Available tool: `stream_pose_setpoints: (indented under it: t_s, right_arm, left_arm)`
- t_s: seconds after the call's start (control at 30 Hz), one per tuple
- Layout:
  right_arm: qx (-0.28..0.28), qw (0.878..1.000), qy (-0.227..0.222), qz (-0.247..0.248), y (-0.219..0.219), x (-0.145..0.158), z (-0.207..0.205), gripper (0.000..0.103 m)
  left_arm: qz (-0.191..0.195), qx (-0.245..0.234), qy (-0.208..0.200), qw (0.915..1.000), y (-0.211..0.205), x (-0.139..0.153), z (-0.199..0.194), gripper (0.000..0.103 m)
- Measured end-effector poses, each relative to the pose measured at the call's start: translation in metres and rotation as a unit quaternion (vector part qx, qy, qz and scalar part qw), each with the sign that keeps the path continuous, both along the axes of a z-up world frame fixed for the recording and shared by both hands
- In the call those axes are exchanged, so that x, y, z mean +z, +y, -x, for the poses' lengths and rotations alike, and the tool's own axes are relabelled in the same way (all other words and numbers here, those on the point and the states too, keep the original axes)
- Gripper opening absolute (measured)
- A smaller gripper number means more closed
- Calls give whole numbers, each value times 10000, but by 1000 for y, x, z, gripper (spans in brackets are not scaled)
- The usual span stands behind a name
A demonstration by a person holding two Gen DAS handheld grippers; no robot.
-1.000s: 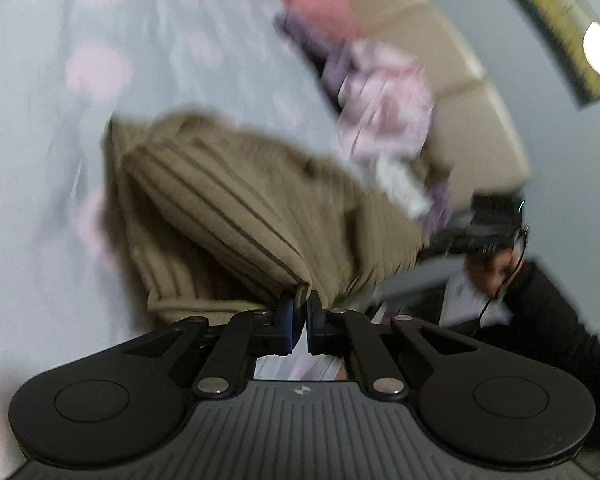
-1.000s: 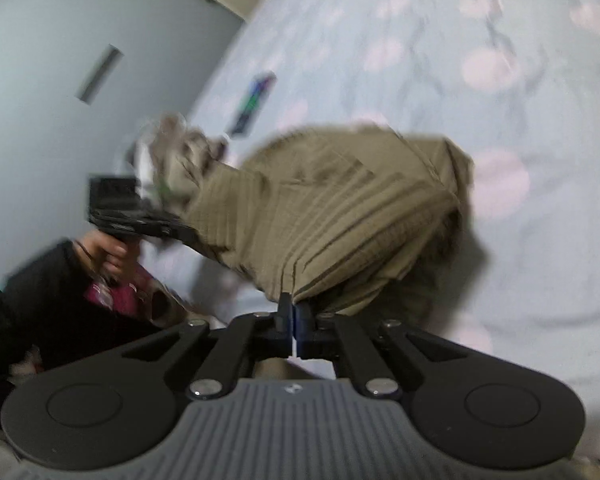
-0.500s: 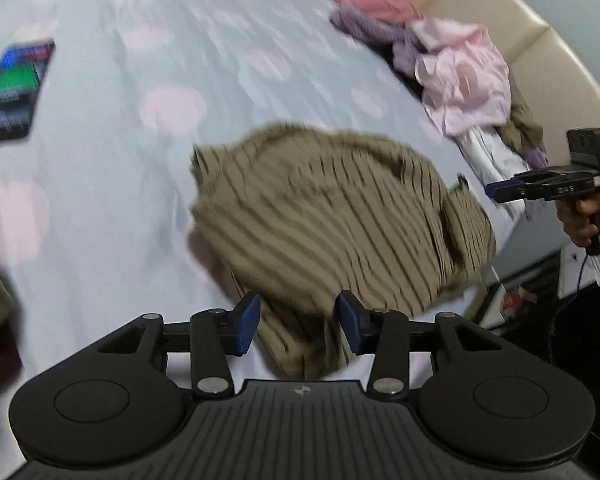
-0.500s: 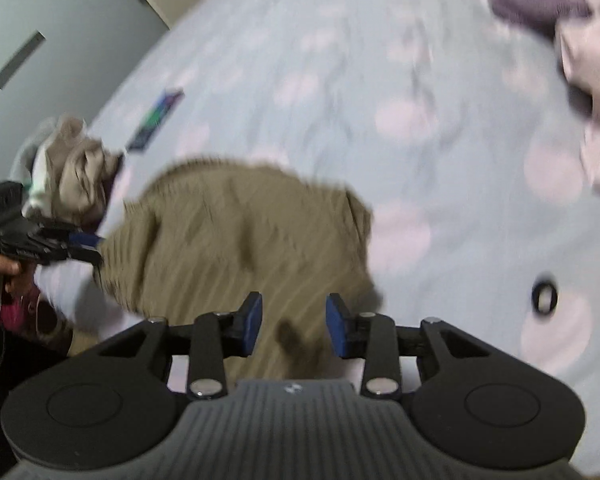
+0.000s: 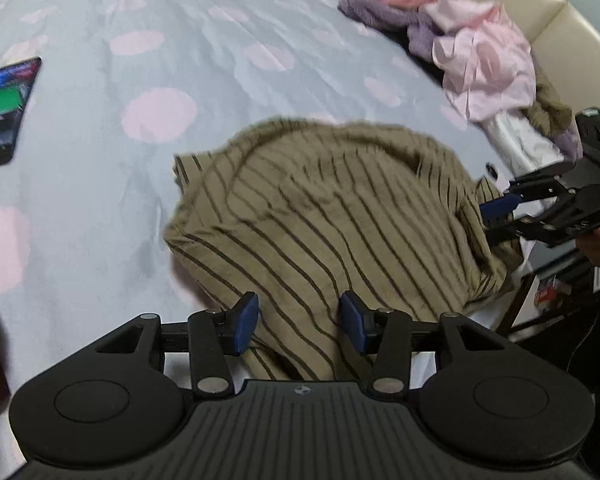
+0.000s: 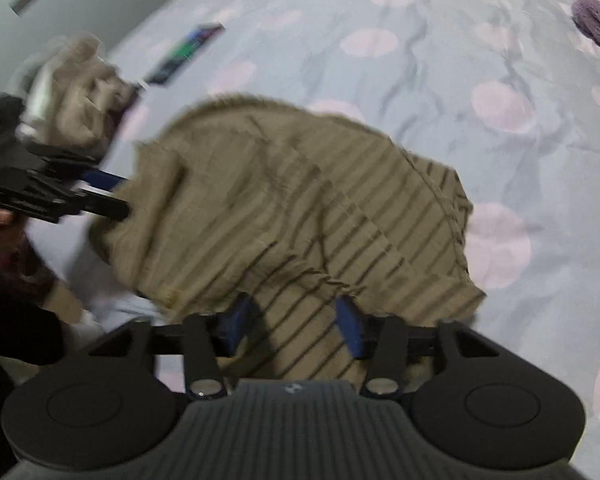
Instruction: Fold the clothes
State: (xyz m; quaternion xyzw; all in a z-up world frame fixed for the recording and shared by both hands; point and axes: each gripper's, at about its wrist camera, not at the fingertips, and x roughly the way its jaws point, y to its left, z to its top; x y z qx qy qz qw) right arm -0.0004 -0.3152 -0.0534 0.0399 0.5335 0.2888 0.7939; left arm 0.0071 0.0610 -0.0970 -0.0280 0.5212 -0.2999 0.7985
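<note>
The striped shirt (image 5: 340, 220) lay bunched on the dotted sheet (image 5: 100, 208) near the bed's edge, with a phone (image 5: 6, 112) at ten o'clock and a pink pile (image 5: 488, 64) at two. Both grippers stood wide and gripped nothing — the left gripper (image 5: 299, 322) and right gripper (image 6: 292, 322) each straddled the shirt's near hem.

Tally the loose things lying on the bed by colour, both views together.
Olive striped garment: 1
Pink garment: 1
Purple garment: 1
Beige garment: 1
Phone, dark with a lit screen: 1
Total: 5
</note>
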Motion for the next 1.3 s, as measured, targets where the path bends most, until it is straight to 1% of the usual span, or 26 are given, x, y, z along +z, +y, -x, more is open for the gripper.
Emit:
stream_pose_setpoints:
  t_s: [0.07, 0.1, 0.17, 0.23, 0.27, 0.33, 0.4, 0.43, 0.53, 0.7, 0.87, 0.93, 1.03, 1.1, 1.2, 1.3]
  right_arm:
    - [-165, 9995, -104, -238, -18, 15, 2, 77]
    - [-334, 9989, -136, -293, -28, 19, 2, 81]
    - [-725, 9965, -181, -364, -48, 26, 2, 86]
    - [-1169, 9919, -10, -487, -68, 22, 2, 90]
    - [-1348, 9892, 147, -556, -76, 15, 2, 92]
    - [-1668, 9823, 502, -694, -91, -1, 2, 94]
    - [-1741, 9795, 644, -784, -94, -10, 2, 98]
    - [-1758, 9785, 698, -826, -94, -14, 2, 99]
    - [-1809, 9751, 860, -950, -94, -26, 1, 99]
    - [-1893, 9685, 1129, -1157, -95, -47, 1, 99]
    - [-1974, 9607, 1396, -1362, -96, -67, 0, 99]
    - [-2005, 9573, 1503, -1444, -96, -75, -1, 100]
    - [-1995, 9558, 1522, -1531, -93, -79, -4, 100]
    - [-1990, 9546, 1531, -1601, -91, -81, -7, 100]
    - [-1924, 9514, 1584, -1809, -85, -83, -10, 100]
    - [-1848, 9476, 1669, -2002, -80, -87, -13, 100]
  left_arm:
    - [105, 266, -86, 9996, 12, 6, -4, 54]
    - [149, 445, -78, 9989, 19, 7, -7, 56]
    - [196, 824, 48, 9964, 31, 5, -15, 56]
    - [188, 1155, 267, 9928, 39, -1, -22, 56]
    - [203, 1290, 390, 9907, 43, -6, -25, 56]
    - [288, 1485, 652, 9863, 50, -15, -29, 56]
    - [507, 1567, 913, 9821, 56, -23, -30, 56]
    - [647, 1603, 1049, 9793, 57, -26, -31, 56]
    - [826, 1617, 1239, 9755, 56, -33, -32, 57]
    - [812, 1376, 1370, 9776, 44, -44, -33, 58]
    - [948, 1215, 1819, 9712, 38, -60, -37, 58]
    - [969, 1125, 1844, 9716, 34, -62, -39, 59]
    - [949, 1006, 1838, 9732, 31, -64, -41, 59]
    - [976, 992, 1856, 9727, 30, -66, -44, 60]
    - [1111, 1063, 1940, 9689, 31, -68, -46, 65]
    - [1376, 1177, 2117, 9604, 37, -72, -49, 71]
